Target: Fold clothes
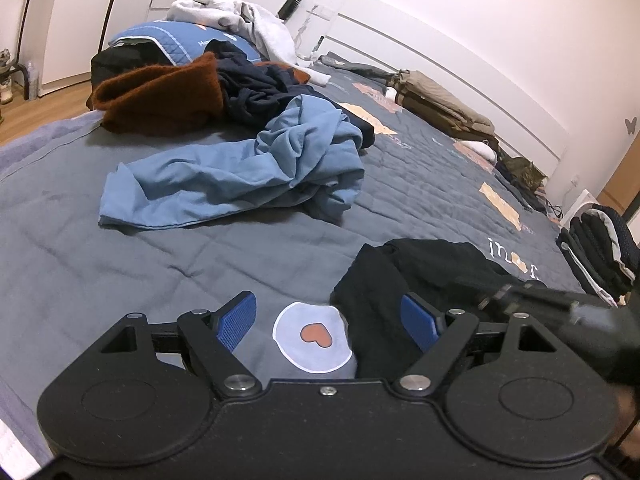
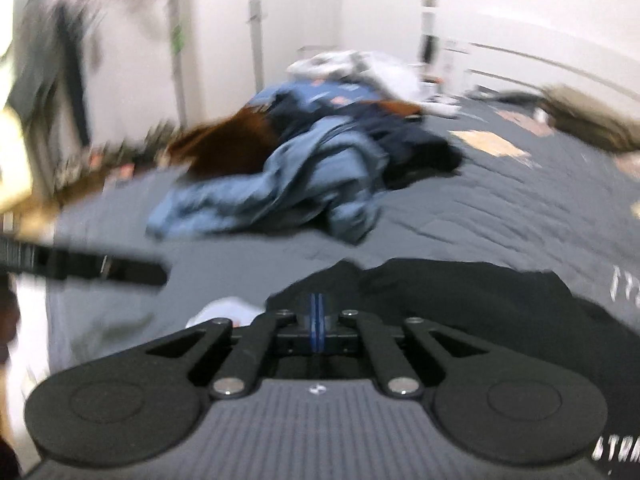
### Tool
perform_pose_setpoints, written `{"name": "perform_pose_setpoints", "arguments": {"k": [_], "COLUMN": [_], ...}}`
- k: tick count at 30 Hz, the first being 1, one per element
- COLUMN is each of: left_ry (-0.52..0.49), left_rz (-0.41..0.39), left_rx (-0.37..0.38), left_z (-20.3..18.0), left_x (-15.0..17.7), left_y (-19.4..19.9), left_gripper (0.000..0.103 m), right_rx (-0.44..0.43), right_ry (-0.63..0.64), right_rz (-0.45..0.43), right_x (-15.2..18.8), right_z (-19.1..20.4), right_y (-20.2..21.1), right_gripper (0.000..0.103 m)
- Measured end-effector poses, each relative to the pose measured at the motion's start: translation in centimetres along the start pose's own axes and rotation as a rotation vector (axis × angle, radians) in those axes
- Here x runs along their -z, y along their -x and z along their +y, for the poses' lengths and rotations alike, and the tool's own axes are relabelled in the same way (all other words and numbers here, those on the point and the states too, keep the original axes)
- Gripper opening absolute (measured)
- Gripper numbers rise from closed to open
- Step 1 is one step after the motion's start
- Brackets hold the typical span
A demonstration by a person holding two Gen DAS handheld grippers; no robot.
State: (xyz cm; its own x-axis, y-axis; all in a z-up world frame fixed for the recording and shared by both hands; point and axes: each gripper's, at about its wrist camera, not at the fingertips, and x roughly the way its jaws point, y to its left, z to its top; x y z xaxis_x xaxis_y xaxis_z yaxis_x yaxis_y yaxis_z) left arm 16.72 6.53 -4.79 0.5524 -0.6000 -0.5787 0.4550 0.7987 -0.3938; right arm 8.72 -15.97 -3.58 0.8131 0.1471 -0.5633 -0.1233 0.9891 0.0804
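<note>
We see a black garment [image 1: 420, 280] lying crumpled on the bed [image 1: 120, 264], low in both views and right in front of our two grippers. It is matte, dark and featureless, bunched into soft folds, with one flap draping toward the left gripper. Beside it on the grey quilted bedcover sits a pale round patch with a small orange heart [image 1: 316, 334].

Our left gripper [image 1: 326, 320] has its blue fingers [image 1: 236, 322] spread wide; the heart patch shows between them and the black garment's edge lies against the right-hand finger, though we cannot tell whether it presses there.

Our right gripper [image 2: 316, 308] has its fingers pressed together at the near edge of the black garment [image 2: 460, 304]; the view is blurred, so we cannot tell if cloth is pinched between them.

Farther up the bed lies a rumpled light blue garment [image 1: 240, 176], and behind it a heap with a rust-brown sweater [image 1: 160, 96] and dark navy clothes [image 1: 256, 84].
</note>
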Motion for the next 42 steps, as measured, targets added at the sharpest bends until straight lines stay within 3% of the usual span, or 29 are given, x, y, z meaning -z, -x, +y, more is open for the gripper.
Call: {"name": "perform_pose_setpoints", "arguments": {"k": [5,11,14,16,18,24,33,35,36,37,38,39,42], "left_ry": [-0.001,0.003,0.010,0.020,0.036,0.047,0.056,0.055,0.052,0.049,0.047,0.045,0.043], "left_rz": [0.000,0.005,0.000,-0.001,-0.001,0.002,0.004,0.005,0.005,0.005,0.004,0.005,0.006], "left_rx": [-0.001,-0.008,-0.009,-0.010,-0.011,-0.010,-0.009,-0.009,-0.009,-0.009,-0.008,-0.007,-0.005], "left_z": [-0.1,-0.1,0.0,0.2,0.4,0.6,0.8,0.8,0.8,0.8,0.8,0.8,0.8], "left_x": [0.1,0.1,0.0,0.0,-0.1,-0.1,-0.2,-0.1,-0.1,-0.1,-0.1,-0.1,-0.1], "left_y": [-0.1,-0.3,-0.2,-0.2,-0.1,-0.2,-0.2,-0.2,-0.2,-0.2,-0.2,-0.2,-0.2], "left_gripper": [0.079,0.079,0.079,0.079,0.079,0.079,0.079,0.079,0.079,0.079,0.079,0.079,0.079], "right_rx": [0.036,-0.025,-0.054,-0.077,-0.095,-0.121,-0.062,-0.064,-0.067,-0.070,-0.064,-0.063,-0.061], "right_ry": [-0.102,0.127,0.233,0.304,0.372,0.566,0.739,0.738,0.730,0.722,0.710,0.675,0.572], "right_rz": [-0.033,0.036,0.074,0.090,0.101,0.140,0.189,0.205,0.213,0.221,0.217,0.203,0.160], "right_x": [-0.5,0.1,0.7,1.3,1.8,3.1,4.3,4.4,4.4,4.4,4.3,4.0,3.2], "right_z": [-3.1,0.0,2.2,3.6,4.9,8.1,9.4,9.4,9.3,9.2,9.1,8.7,7.7], "right_y": [1.4,1.4,0.8,0.5,0.2,-0.9,-2.7,-3.2,-3.4,-3.7,-3.7,-3.6,-3.1], "right_gripper": [0.000,0.005,0.016,0.034,0.042,0.051,0.050,0.042,0.026,0.017,0.016,0.009,0.006]}}
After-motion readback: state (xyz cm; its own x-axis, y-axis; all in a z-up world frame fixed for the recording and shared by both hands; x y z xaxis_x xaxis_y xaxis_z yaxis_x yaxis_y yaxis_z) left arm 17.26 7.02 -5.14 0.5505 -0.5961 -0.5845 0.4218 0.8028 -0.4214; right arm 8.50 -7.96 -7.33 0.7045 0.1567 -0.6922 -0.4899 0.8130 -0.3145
